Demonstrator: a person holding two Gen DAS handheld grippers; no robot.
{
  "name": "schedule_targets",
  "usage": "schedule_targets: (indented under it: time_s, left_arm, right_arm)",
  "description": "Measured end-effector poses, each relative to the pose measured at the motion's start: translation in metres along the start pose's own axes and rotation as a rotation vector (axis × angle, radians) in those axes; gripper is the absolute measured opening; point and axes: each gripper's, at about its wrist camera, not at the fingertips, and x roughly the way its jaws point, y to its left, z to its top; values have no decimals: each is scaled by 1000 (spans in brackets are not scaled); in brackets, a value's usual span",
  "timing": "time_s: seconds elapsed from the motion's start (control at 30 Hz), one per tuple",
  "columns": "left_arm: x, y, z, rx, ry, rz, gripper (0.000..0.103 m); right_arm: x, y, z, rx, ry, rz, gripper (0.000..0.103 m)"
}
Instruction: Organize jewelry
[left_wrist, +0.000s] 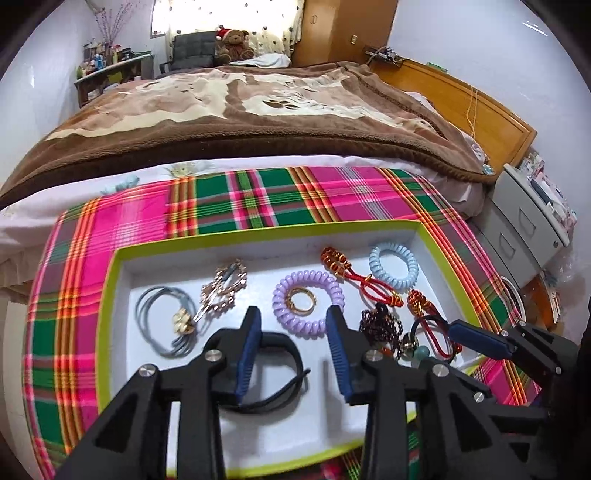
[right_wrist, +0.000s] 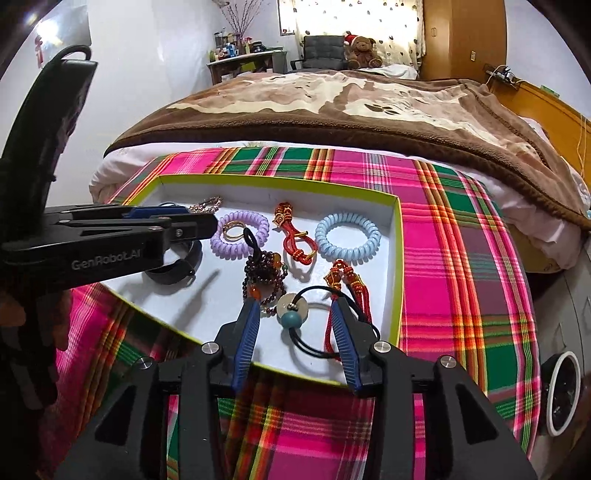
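Inspection of the tray (left_wrist: 110, 280): a shallow white tray with a lime-green rim lies on a plaid cloth (left_wrist: 332, 199) spread over the bed. All the jewelry in view lies inside it.

Left gripper (left_wrist: 293, 319): fingers stand apart, nothing between the pads. A black band (left_wrist: 280, 338) with its thin cord lies flat on the tray floor just below and between the fingers, apparently free of them. Directly ahead of the fingertips lies the purple coil hair tie (left_wrist: 308, 301), with a gold ring (left_wrist: 301, 300) inside its loop. Further left are a grey hair tie with a gold charm (left_wrist: 166, 321) and a rhinestone clip (left_wrist: 221, 288).

Right gripper (right_wrist: 295, 312): fingers also stand apart and grip nothing. The black cord with a teal bead and a pale disc (right_wrist: 291, 314) lies between them, its loop running back towards the near rim. The pads do not appear to press on it. A dark red bead bracelet (right_wrist: 264, 278) touches the left finger's tip region; red tasselled cords (right_wrist: 347, 291) lie against the right finger.

Judgement: the right hand is much the nearer to the beaded cord, the left to the black band and purple tie. Further back lie a red knotted cord (right_wrist: 295, 240) and a blue coil hair tie (right_wrist: 349, 236).
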Motion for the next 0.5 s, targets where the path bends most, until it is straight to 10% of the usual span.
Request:
schedule_targets:
  time_s: [0.5]
  left_arm:
    - [-67,-5,-53,-46,-147,242,43]
  right_arm:
    - [-52,10,-17,79,-152,-58,42]
